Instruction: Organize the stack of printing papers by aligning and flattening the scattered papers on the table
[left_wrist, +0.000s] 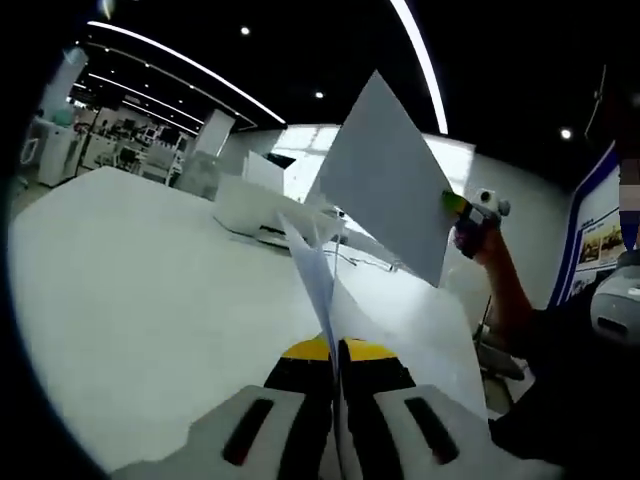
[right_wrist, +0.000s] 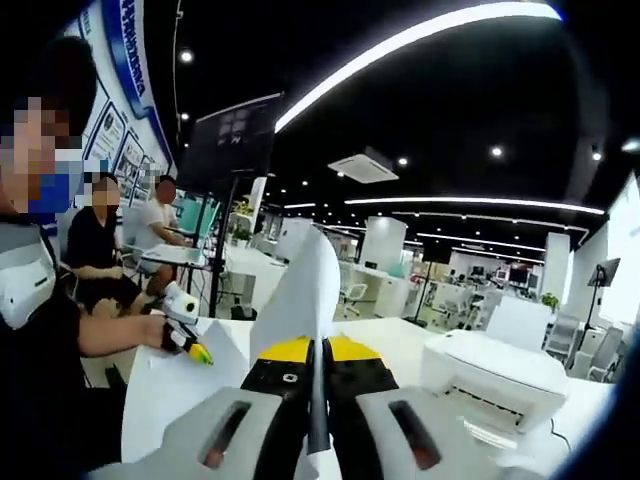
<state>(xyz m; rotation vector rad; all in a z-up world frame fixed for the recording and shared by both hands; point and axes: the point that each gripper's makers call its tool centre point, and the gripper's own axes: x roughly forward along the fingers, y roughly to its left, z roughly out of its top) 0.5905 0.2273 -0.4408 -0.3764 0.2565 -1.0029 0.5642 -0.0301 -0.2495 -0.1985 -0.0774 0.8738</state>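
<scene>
In the left gripper view the left gripper (left_wrist: 335, 350) has its two jaws pressed together on the edge of a sheet of paper (left_wrist: 318, 275); the sheet runs up edge-on from between the yellow-tipped jaws, above the white table (left_wrist: 130, 290); further white sheets (left_wrist: 420, 320) spread to the right of the jaws, low over the table. In the same view the right gripper (left_wrist: 462, 208) comes in from the right, held by a person's hand (left_wrist: 488, 240); its tip meets the right edge of a larger raised sheet (left_wrist: 385, 185), which stands tilted in the air above the table; whether its jaws are fully closed there cannot be told from this view.

In the right gripper view the right gripper (right_wrist: 318, 375) is clamped tight on a sheet (right_wrist: 300, 290) that rises curved from between its jaws; the left gripper (right_wrist: 190, 345) shows at the left, in the person's hand (right_wrist: 160, 330), its yellow tip touching the paper's (right_wrist: 180, 390) edge.

A white printer (right_wrist: 495, 375) sits on the table to the right; blue-and-white wall posters (right_wrist: 115, 90) carry writing too small to read; seated people (right_wrist: 95, 250) are at desks behind.
</scene>
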